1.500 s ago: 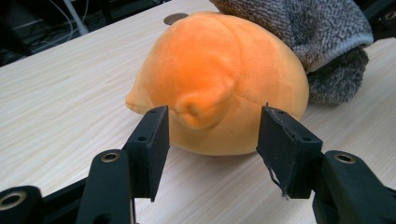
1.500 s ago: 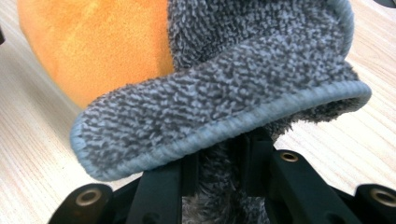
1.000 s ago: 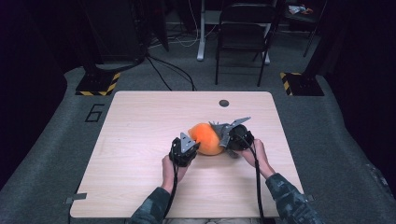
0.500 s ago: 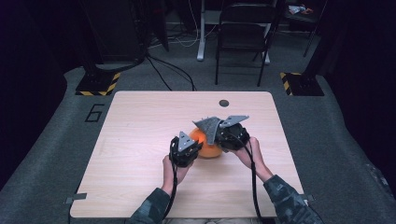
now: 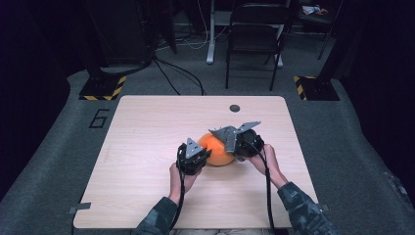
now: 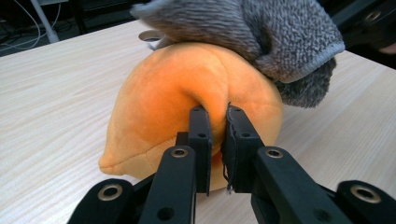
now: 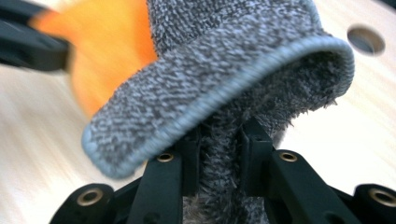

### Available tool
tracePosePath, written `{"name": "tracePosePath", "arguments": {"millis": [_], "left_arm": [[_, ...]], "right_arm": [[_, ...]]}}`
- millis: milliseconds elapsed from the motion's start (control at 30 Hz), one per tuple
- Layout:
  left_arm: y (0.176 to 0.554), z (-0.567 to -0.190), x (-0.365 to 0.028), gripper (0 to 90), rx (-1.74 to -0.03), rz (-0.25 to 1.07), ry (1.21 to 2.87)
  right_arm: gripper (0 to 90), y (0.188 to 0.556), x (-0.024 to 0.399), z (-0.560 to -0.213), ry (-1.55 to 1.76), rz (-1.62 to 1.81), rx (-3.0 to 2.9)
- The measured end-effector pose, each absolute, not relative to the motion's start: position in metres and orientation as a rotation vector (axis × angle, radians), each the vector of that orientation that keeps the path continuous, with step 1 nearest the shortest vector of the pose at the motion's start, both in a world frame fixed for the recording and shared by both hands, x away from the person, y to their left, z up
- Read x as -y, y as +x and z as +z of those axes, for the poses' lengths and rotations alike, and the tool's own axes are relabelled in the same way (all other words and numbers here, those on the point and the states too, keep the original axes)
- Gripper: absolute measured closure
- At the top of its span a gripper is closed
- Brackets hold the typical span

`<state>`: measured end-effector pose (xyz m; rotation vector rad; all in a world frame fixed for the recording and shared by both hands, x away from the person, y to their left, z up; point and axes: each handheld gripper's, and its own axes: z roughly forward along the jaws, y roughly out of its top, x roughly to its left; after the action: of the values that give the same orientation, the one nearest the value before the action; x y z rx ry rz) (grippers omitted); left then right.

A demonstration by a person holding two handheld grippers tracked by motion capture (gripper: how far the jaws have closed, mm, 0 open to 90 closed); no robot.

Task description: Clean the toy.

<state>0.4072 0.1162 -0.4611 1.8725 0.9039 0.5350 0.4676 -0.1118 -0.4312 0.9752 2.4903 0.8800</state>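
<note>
An orange plush toy (image 5: 218,149) lies near the middle of the wooden table (image 5: 147,127). My left gripper (image 6: 215,116) is shut on a fold of the orange plush toy (image 6: 187,88) at its near side. A grey fluffy cloth (image 7: 224,70) is draped over the top right of the plush. My right gripper (image 7: 220,128) is shut on the grey cloth, whose hemmed edge curls over the jaws. From above, the left gripper (image 5: 204,155) sits left of the plush and the right gripper (image 5: 234,147) sits right of it, with the grey cloth (image 5: 224,133) between.
A round cable hole (image 5: 235,108) is set in the table near its far edge. Beyond the table stand a folding chair (image 5: 254,39) and floor cables (image 5: 181,73). Bare tabletop spreads to the left and front.
The right gripper has drawn the grey cloth leftward over the top of the orange plush. The left gripper has kept its hold on the plush and barely moved.
</note>
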Motion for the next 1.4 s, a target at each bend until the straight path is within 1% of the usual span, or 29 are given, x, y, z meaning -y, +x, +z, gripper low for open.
{"name": "tracePosePath", "arguments": {"millis": [300, 400, 533, 733, 900, 1000, 1100, 1167, 1400], "left_arm": [[0.409, -0.463, -0.118, 82.2, -0.912, 0.526, 1.869], [0.408, -0.463, -0.118, 82.1, -0.915, 0.527, 1.868], [0.409, -0.463, -0.12, 82.1, -0.922, 0.53, 1.863], [0.409, -0.463, -0.121, 82.0, -0.932, 0.53, 1.871], [0.409, -0.463, -0.12, 81.8, -0.929, 0.517, 1.873], [0.409, -0.463, -0.119, 81.8, -0.929, 0.513, 1.873], [0.408, -0.463, -0.117, 81.7, -0.921, 0.52, 1.885], [0.408, -0.463, -0.117, 81.7, -0.919, 0.521, 1.891], [0.411, -0.465, -0.12, 81.6, -0.937, 0.515, 1.89]], "right_arm": [[73.4, 0.487, 0.124, -0.473, 1.114, 0.743, -2.54], [73.2, 0.489, 0.123, -0.48, 1.129, 0.729, -2.54], [73.2, 0.487, 0.123, -0.471, 1.124, 0.727, -2.534], [73.2, 0.482, 0.128, -0.444, 1.095, 0.841, -2.5], [73.2, 0.464, 0.118, -0.413, 0.987, 0.998, -2.458], [73.2, 0.451, 0.106, -0.401, 0.92, 1.078, -2.447], [73.0, 0.44, 0.092, -0.399, 0.851, 1.073, -2.458], [72.8, 0.439, 0.084, -0.405, 0.812, 1.023, -2.459], [72.9, 0.449, 0.091, -0.417, 0.871, 0.992, -2.482]]}}
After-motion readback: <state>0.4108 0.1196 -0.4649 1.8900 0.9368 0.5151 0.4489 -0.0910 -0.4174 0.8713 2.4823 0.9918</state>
